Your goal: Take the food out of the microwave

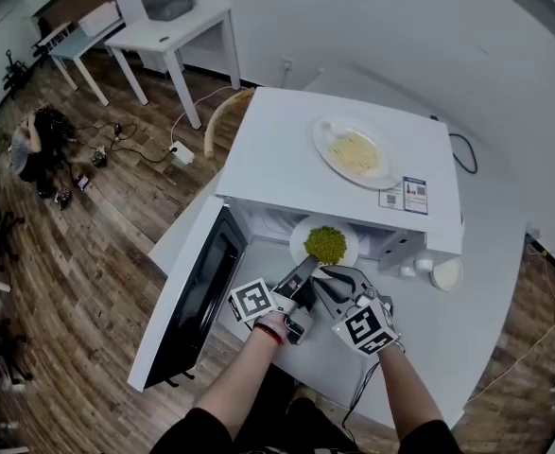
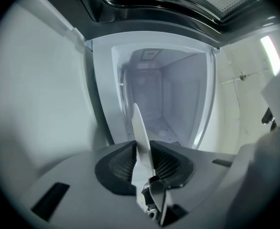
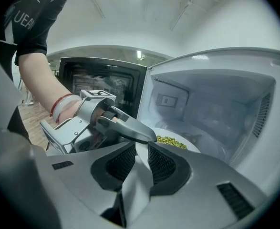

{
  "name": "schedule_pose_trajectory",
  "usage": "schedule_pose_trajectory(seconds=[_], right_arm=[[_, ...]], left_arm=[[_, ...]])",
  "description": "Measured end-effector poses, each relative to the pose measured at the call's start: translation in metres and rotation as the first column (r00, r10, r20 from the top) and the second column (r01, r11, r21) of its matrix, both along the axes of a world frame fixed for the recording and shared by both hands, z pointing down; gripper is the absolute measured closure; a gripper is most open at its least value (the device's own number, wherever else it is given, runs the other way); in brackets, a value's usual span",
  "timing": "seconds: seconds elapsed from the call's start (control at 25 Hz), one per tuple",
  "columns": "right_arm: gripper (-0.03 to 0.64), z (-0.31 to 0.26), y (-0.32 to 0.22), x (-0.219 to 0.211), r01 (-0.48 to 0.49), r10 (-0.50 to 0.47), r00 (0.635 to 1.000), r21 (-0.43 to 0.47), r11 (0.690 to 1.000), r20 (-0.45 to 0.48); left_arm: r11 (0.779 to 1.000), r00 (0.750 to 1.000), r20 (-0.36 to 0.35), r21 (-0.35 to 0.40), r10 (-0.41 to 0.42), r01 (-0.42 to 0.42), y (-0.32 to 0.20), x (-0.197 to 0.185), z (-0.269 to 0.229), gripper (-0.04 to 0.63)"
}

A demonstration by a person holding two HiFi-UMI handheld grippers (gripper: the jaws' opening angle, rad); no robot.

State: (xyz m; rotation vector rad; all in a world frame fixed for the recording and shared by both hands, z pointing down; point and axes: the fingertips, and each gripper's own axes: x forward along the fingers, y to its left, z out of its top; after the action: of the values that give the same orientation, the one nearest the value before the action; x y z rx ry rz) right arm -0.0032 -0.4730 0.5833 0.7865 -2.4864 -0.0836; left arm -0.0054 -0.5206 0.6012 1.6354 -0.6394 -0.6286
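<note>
A white plate (image 1: 300, 231) heaped with green peas (image 1: 325, 245) sits at the mouth of the open microwave (image 1: 286, 159). Both grippers hold its near rim. My left gripper (image 1: 305, 272) is rolled on its side, and in the left gripper view its pads (image 2: 123, 163) clamp the plate (image 2: 139, 128), seen edge-on against the empty oven cavity. My right gripper (image 1: 337, 277) is beside it on the right. In the right gripper view the plate's rim (image 3: 140, 168) is pinched between the jaws of my right gripper (image 3: 142, 159), with the peas (image 3: 171, 141) just beyond and the left gripper (image 3: 125, 125) close alongside.
The microwave door (image 1: 197, 296) hangs open to the left. A second plate of pale yellow food (image 1: 355, 151) rests on top of the microwave. A small white cup (image 1: 444, 273) stands right of the oven on the white table (image 1: 485, 339). A person (image 1: 26, 149) crouches far left.
</note>
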Motion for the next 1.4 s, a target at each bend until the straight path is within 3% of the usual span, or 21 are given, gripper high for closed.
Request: schedule_pose_trajectory(seconds=[0.12, 0.2, 0.32, 0.4, 0.52, 0.64, 0.72, 0.84, 0.92, 1.08, 1.4], right_arm=[[0.531, -0.007, -0.003, 0.009, -0.098, 0.1, 0.993, -0.023, 0.995, 0.067], [0.522, -0.013, -0.007, 0.026, -0.232, 0.239, 0.961, -0.063, 0.971, 0.138], [0.52, -0.005, -0.011, 0.062, -0.461, 0.49, 0.852, -0.178, 0.869, 0.186], [0.52, 0.004, -0.009, 0.076, -0.54, 0.604, 0.766, -0.291, 0.79, 0.219], [0.504, 0.014, -0.005, 0.076, -0.523, 0.708, 0.636, -0.502, 0.689, 0.307], [0.499, 0.019, -0.001, 0.07, -0.431, 0.791, 0.476, -0.681, 0.591, 0.385], [0.499, 0.015, -0.003, 0.067, -0.338, 0.816, 0.381, -0.756, 0.561, 0.435], [0.499, 0.007, -0.008, 0.063, -0.207, 0.823, 0.276, -0.805, 0.556, 0.497], [0.499, 0.007, -0.009, 0.06, -0.174, 0.832, 0.248, -0.822, 0.542, 0.496], [0.499, 0.012, -0.005, 0.051, -0.168, 0.848, 0.242, -0.841, 0.515, 0.471], [0.518, 0.002, 0.011, 0.039, -0.121, 0.826, 0.255, -0.831, 0.543, 0.503]], left_arm=[[1.0, 1.0, -0.026, -0.009, -0.017, 0.017, -0.001, 0.001, -0.002, 0.51], [0.999, 0.999, -0.034, -0.011, -0.034, 0.033, -0.003, 0.0, -0.003, 0.521], [0.999, 0.998, -0.05, -0.013, -0.045, 0.044, -0.004, 0.001, -0.005, 0.531], [0.998, 0.994, -0.094, -0.021, -0.053, 0.052, -0.003, 0.004, -0.009, 0.531], [0.997, 0.992, -0.107, -0.031, -0.067, 0.064, 0.0, 0.003, -0.007, 0.531], [0.995, 0.988, -0.126, -0.049, -0.095, 0.09, 0.006, -0.005, -0.006, 0.531], [0.993, 0.987, -0.118, -0.054, -0.108, 0.102, 0.007, -0.011, -0.001, 0.531], [0.994, 0.988, -0.119, -0.047, -0.1, 0.095, 0.006, -0.012, -0.002, 0.532], [0.996, 0.987, -0.134, -0.041, -0.089, 0.084, 0.009, -0.011, -0.006, 0.531], [0.997, 0.986, -0.146, -0.033, -0.079, 0.075, 0.016, -0.011, -0.008, 0.532], [0.996, 0.983, -0.163, -0.026, -0.083, 0.08, 0.036, -0.016, -0.021, 0.531]])
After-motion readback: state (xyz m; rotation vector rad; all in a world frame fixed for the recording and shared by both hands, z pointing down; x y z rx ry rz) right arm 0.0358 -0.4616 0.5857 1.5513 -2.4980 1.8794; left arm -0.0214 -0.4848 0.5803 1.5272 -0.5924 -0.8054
